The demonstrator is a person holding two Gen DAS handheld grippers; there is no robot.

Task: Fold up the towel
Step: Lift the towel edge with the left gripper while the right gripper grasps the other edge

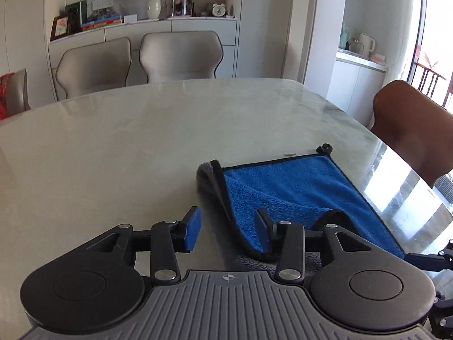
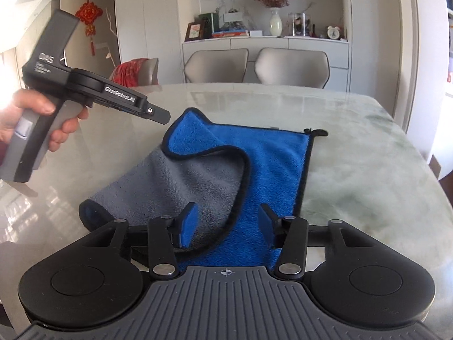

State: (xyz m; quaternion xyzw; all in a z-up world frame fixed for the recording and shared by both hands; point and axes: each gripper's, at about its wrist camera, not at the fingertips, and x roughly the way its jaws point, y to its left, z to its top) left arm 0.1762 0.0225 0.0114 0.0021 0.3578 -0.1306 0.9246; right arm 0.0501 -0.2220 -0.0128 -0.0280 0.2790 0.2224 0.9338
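A towel (image 2: 271, 175), blue on one face and grey on the other with black trim, lies on the pale marble table (image 2: 354, 141). Its left part is folded over, grey side up (image 2: 181, 181). It also shows in the left wrist view (image 1: 291, 189). My left gripper (image 1: 228, 231) is open and empty above the towel's left edge; in the right wrist view it (image 2: 158, 114) hovers above the towel's far left corner. My right gripper (image 2: 226, 222) is open and empty over the towel's near edge.
Two grey chairs (image 2: 254, 65) stand at the table's far side, and a brown chair (image 1: 410, 121) at its right. A sideboard (image 2: 266, 39) with a vase and small items stands behind. The table's right edge is near the towel.
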